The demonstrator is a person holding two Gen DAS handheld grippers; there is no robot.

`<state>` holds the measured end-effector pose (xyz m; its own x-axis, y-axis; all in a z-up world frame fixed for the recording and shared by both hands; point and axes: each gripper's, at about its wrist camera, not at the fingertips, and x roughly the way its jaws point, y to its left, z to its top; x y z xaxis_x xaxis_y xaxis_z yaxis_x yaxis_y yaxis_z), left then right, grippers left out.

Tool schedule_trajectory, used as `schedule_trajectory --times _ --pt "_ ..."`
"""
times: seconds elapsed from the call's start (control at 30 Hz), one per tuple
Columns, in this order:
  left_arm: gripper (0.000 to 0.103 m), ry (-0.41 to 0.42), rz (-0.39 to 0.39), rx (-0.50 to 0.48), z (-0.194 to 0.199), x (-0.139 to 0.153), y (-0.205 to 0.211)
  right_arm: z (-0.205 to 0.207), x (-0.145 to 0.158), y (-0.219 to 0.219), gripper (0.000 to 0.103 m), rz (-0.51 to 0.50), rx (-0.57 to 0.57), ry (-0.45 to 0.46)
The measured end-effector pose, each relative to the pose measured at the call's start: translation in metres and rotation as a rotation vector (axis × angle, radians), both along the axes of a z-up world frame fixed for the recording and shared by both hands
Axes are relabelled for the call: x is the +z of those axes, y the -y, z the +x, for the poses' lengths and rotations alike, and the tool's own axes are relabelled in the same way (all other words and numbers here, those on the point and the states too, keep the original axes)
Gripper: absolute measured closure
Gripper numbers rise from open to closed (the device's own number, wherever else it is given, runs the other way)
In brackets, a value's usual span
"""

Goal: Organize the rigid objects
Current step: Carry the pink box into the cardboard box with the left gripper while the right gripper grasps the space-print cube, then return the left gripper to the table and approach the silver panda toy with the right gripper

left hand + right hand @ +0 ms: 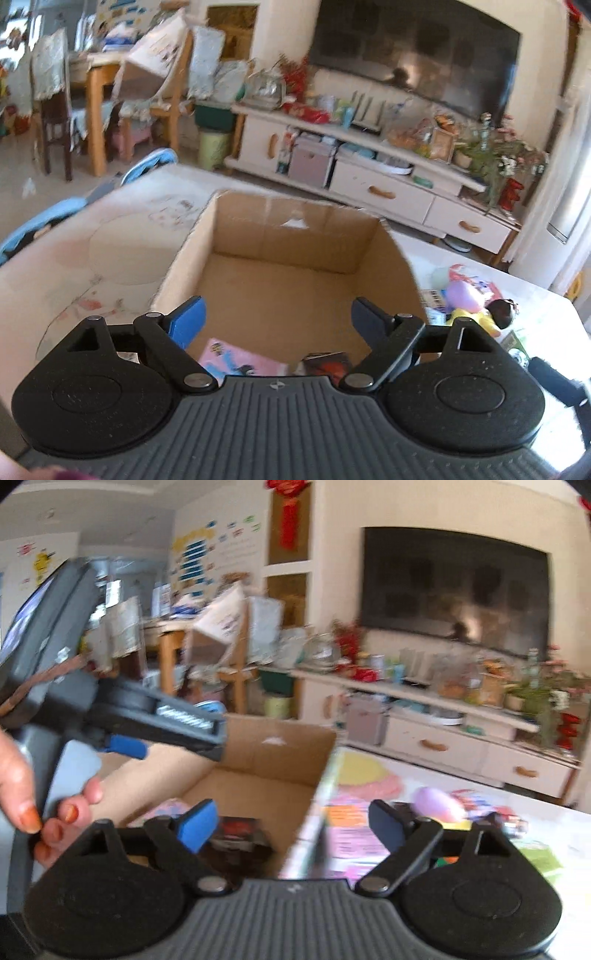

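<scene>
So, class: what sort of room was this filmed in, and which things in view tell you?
Most likely a family living room: a big TV, a cluttered TV cabinet beneath it, and a dining table behind.

The left wrist view looked forward and down from close above the near wall of the cardboard box (280, 266), its fingers (188, 321) framing the box interior, with the television (413, 62) at 1 o'clock. The right wrist view sat just right of the box (258, 775), straddling its right wall, facing the same way. Both shared the box, the purple toy (463, 297) (437, 803) on the surface (92, 243) and the television (454, 587).
</scene>
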<state>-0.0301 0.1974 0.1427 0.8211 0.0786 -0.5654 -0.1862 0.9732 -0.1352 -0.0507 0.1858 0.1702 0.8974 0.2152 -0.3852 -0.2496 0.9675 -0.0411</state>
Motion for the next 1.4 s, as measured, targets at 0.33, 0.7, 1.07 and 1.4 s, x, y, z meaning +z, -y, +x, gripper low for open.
schedule_trajectory --times 0.33,0.7,1.07,1.4 --pt "0.0 0.125 0.084 -0.031 -0.001 -0.02 0.046 -0.018 -0.022 0.067 0.011 -0.018 -0.245 -0.025" --pt "0.0 0.082 0.269 0.094 0.007 -0.023 0.028 -0.026 -0.049 0.102 0.005 -0.037 -0.318 -0.076" --pt "0.0 0.129 0.191 0.091 -0.001 -0.003 0.028 -0.021 -0.068 0.125 0.001 -0.049 -0.278 -0.106" --pt "0.0 0.188 0.153 -0.048 -0.024 0.002 0.087 -0.001 -0.08 0.119 0.001 -0.171 -0.167 -0.097"
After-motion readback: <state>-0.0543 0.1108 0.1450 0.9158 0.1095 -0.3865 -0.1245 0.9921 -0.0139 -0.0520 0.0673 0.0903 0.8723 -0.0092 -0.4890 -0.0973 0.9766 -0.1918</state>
